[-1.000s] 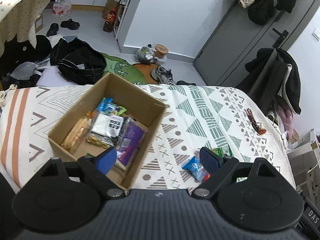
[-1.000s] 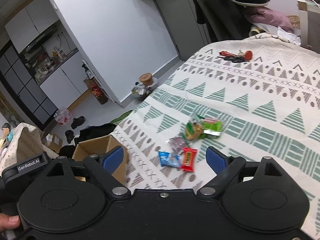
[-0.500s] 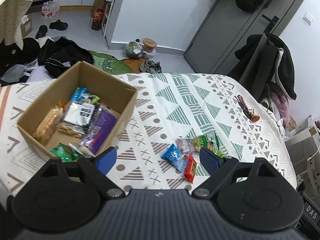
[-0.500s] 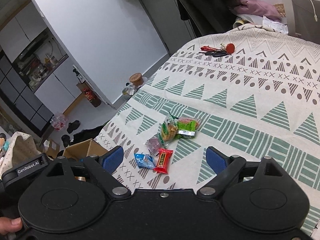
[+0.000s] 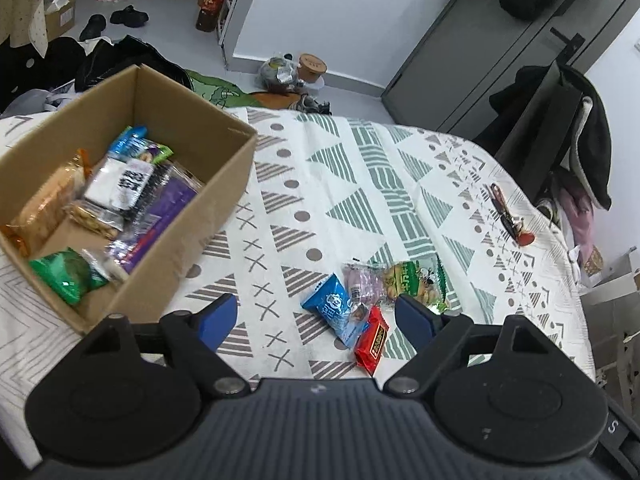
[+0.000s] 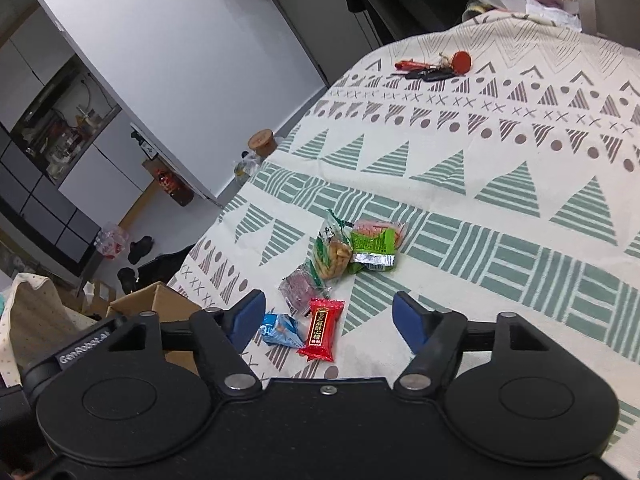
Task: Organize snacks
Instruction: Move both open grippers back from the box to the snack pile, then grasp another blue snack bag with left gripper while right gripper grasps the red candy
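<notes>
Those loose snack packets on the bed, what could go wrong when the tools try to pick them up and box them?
The red candy packet, blue packet and purple packet lie touching, so the open right tool might grab two at once or knock one away. The soft patterned bedspread may get pinched along with a flat wrapper. The cardboard box already looks fairly full, so a dropped packet might slide off the pile.

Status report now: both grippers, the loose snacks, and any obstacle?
Left gripper open, empty. Right gripper open, empty, above red candy. Loose snacks clustered on bedspread, outside cardboard box. Nothing in the way.
</notes>
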The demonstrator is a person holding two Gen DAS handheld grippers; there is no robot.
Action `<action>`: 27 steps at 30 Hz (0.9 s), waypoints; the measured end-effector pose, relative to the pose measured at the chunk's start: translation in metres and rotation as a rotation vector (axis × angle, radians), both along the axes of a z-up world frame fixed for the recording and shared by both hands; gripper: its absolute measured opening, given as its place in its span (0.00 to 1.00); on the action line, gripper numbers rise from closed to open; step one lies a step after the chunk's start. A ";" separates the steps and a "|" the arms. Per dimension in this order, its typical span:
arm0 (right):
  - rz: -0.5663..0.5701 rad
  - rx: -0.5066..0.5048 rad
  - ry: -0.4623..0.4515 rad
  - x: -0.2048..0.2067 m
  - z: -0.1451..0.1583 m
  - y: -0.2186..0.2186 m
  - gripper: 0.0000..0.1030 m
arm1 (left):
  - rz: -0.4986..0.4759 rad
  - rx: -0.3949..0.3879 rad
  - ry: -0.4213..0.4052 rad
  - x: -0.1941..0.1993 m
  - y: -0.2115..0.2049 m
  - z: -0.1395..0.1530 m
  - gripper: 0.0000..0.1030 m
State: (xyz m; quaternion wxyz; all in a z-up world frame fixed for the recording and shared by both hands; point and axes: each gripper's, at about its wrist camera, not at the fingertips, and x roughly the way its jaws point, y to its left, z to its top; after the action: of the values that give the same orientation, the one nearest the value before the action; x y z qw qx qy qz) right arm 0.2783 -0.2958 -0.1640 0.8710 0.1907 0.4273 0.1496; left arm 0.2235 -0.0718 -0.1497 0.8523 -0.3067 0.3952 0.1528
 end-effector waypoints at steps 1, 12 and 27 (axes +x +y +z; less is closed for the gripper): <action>-0.001 0.006 0.008 0.002 -0.003 0.001 0.63 | -0.005 -0.003 0.003 0.003 -0.001 -0.003 0.80; -0.024 0.092 0.112 0.026 -0.038 -0.009 0.56 | -0.010 -0.031 0.050 0.039 -0.019 -0.031 0.67; -0.017 0.098 0.178 0.048 -0.074 -0.013 0.52 | 0.001 -0.006 0.135 0.075 -0.032 -0.069 0.53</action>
State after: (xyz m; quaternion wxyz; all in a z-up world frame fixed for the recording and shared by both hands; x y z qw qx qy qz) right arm 0.3259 -0.3091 -0.2380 0.8205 0.2493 0.4933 0.1456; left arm 0.2984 -0.1041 -0.2186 0.8226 -0.2985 0.4521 0.1723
